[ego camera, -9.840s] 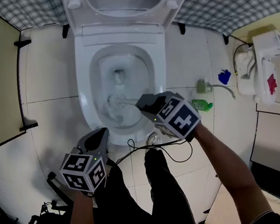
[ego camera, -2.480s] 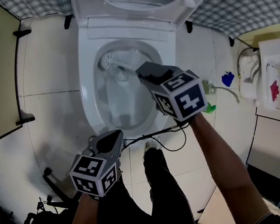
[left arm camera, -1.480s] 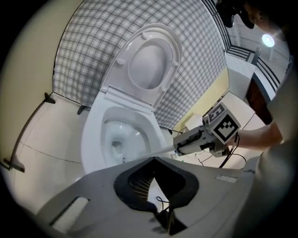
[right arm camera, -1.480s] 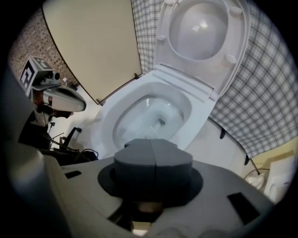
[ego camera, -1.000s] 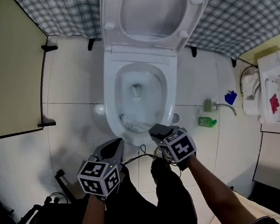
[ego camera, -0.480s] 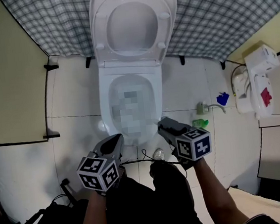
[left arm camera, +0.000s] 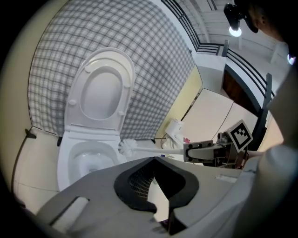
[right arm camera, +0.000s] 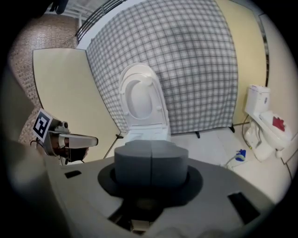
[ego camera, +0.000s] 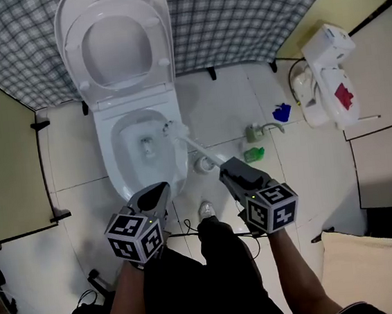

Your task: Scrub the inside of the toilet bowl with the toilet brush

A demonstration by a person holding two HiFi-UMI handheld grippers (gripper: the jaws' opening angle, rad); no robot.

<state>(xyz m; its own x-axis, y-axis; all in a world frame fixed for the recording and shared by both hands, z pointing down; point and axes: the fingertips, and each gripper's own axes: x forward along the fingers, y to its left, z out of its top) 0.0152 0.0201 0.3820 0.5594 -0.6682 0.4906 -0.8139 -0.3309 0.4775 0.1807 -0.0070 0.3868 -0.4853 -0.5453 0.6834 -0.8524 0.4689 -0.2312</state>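
The white toilet (ego camera: 107,162) stands at the upper left with its lid (ego camera: 116,46) up. My right gripper (ego camera: 226,168) is shut on the handle of the white toilet brush (ego camera: 202,151). The bristle head (ego camera: 172,129) is at the bowl's right rim. The left gripper view shows the brush (left arm camera: 126,146) running level from the right gripper (left arm camera: 188,152) toward the toilet (left arm camera: 65,153). My left gripper (ego camera: 159,189) is shut and empty, near the bowl's front. In its own view, my right gripper (right arm camera: 151,160) hides the brush; the lid (right arm camera: 139,100) rises ahead.
A round white holder (ego camera: 202,164) sits on the tiles right of the toilet, with a green bottle (ego camera: 253,155) and a blue item (ego camera: 281,112) beyond. A white fixture (ego camera: 323,77) stands at the far right. A plaid wall (ego camera: 237,16) is behind, and a cable (ego camera: 189,229) lies by the person's legs.
The brush head has come up from the front of the bowl to its right rim. The right gripper has moved right, and the view has swung so the toilet sits further left.
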